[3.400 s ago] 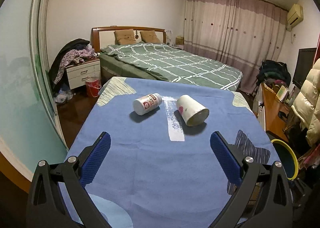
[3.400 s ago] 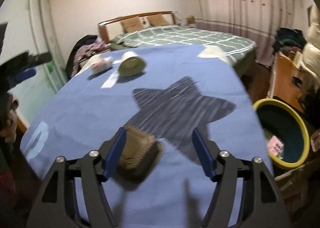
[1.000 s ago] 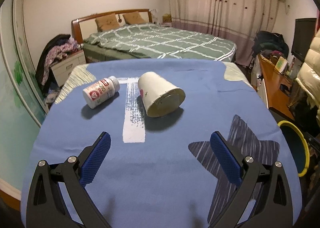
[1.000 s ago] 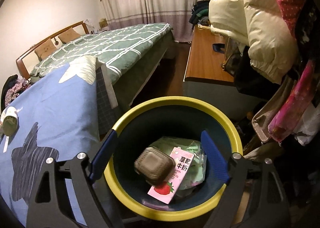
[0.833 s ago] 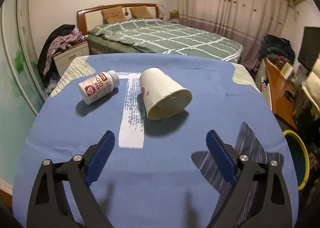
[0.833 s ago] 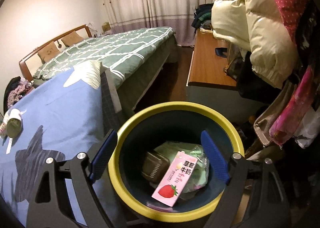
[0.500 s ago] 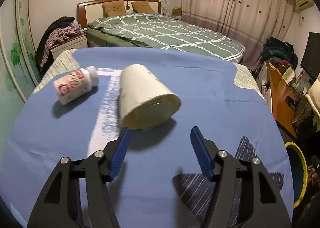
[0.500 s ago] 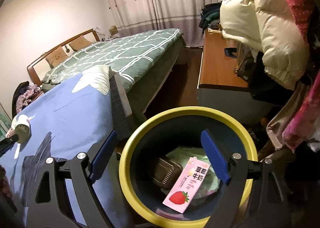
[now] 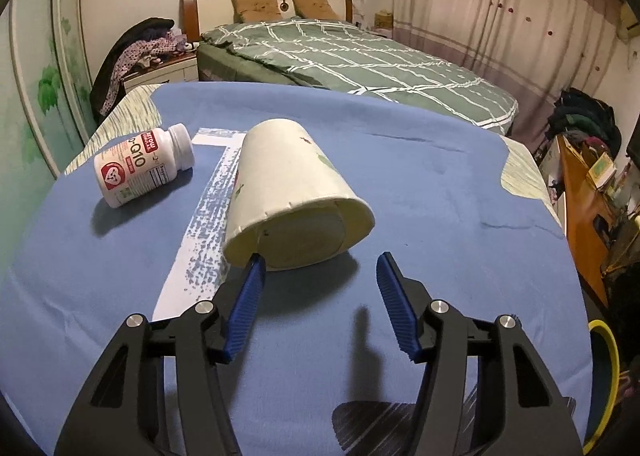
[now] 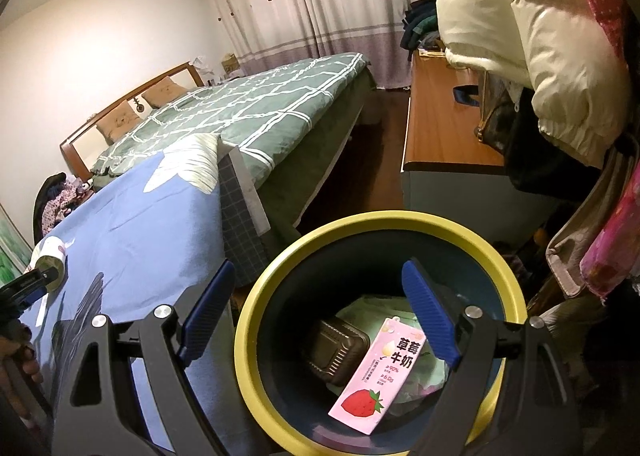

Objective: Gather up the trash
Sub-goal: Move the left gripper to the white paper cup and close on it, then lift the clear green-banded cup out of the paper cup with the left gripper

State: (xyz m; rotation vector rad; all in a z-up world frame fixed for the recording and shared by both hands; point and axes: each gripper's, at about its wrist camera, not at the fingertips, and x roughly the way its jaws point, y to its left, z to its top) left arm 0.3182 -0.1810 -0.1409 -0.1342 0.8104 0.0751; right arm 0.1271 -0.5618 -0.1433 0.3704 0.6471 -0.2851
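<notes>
Between my left claw's (image 9: 318,270) spread blue fingers lies a paper cup (image 9: 294,198) on its side, open mouth toward me, on the blue worktop (image 9: 420,192); a pill bottle (image 9: 144,166) rests just left. My right claw (image 10: 318,290), also spread and holding nothing, hovers over a yellow-rimmed bin (image 10: 256,302) containing a pink carton (image 10: 378,374) and dark tray (image 10: 334,350).

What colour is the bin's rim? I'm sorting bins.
Yellow, on the round dark-blue trash bin; right wrist view shows it best.

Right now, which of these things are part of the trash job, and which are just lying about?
Job: paper cup, pill bottle, yellow-rimmed bin, milk carton, dark tray.
Lying about: bed, puffy coat, desk.
</notes>
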